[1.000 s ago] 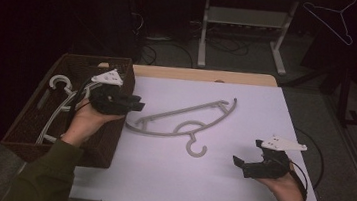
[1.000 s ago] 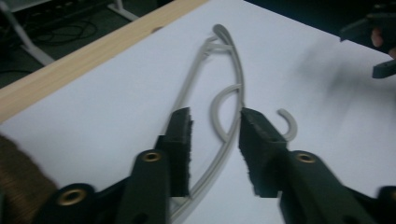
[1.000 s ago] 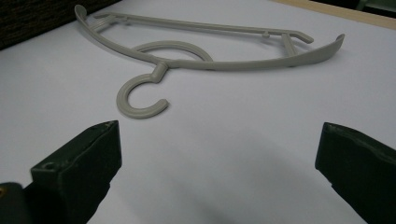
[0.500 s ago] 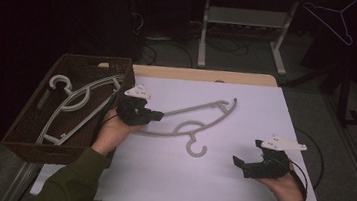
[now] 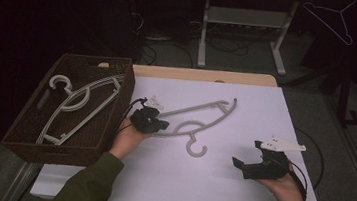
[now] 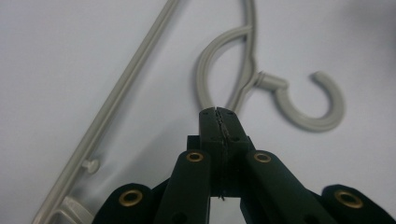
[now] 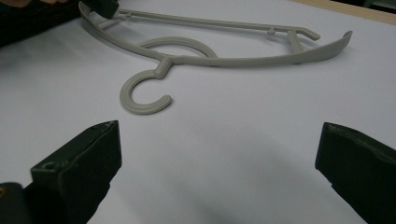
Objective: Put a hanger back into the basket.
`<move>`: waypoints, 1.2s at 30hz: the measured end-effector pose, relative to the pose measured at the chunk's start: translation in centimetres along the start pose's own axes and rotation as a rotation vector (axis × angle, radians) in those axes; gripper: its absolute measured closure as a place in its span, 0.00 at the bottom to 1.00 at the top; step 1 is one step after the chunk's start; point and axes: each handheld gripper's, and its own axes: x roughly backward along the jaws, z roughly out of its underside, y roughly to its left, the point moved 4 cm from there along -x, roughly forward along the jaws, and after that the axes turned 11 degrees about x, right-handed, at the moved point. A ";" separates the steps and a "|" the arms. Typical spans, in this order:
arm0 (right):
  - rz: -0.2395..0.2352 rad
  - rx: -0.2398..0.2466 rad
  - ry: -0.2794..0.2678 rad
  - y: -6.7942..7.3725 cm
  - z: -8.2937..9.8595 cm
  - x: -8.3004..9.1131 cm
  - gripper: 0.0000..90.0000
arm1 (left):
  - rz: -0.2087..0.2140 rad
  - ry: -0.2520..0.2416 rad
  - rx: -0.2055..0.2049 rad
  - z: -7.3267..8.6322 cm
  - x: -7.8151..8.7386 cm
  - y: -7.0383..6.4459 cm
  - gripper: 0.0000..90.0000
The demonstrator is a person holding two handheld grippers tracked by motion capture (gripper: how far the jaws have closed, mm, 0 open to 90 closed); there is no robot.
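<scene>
Left gripper (image 6: 218, 112), jaws clenched, seemingly pinches the hanger (image 5: 200, 118) mid-frame; light, stiff plastic, best gripped on its arm. Right gripper (image 5: 240, 165) gapes.

white table (image 5: 218, 185) | grey hanger (image 5: 200, 115) | brown basket (image 5: 89, 141)

Left gripper (image 5: 156, 124) has left the basket (image 5: 112, 139) and come over the table, jaws now squeezed together right at the near end of the grey hanger (image 5: 200, 115), hanger arm just past the fingertips (image 6: 219, 119)
</scene>
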 end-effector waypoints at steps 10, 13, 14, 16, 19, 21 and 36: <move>-0.007 0.013 0.007 0.2 0.1 -0.1 0.00 | -0.036 0.043 0.021 1.1 -2.1 1.1 1.00; -0.008 0.011 0.007 0.3 0.1 -0.1 0.00 | -0.014 0.057 0.019 1.2 -2.1 0.9 1.00; -0.008 0.011 0.007 0.3 0.1 -0.1 0.00 | -0.004 0.058 0.032 1.3 -2.2 0.7 1.00; -0.007 0.010 0.007 0.3 0.1 -0.2 0.00 | 0.010 0.075 0.018 1.4 -2.3 0.3 1.00; -0.007 0.012 0.008 0.3 0.1 -0.2 0.00 | 0.035 0.097 -0.005 1.7 -2.5 -0.7 1.00; -0.007 0.010 0.008 0.3 0.1 -0.2 0.00 | 0.075 0.110 -0.013 1.8 -2.6 -1.6 1.00; -0.011 0.010 0.014 0.5 0.1 -0.4 0.00 | 0.226 0.172 -0.172 2.5 -4.0 -9.3 1.00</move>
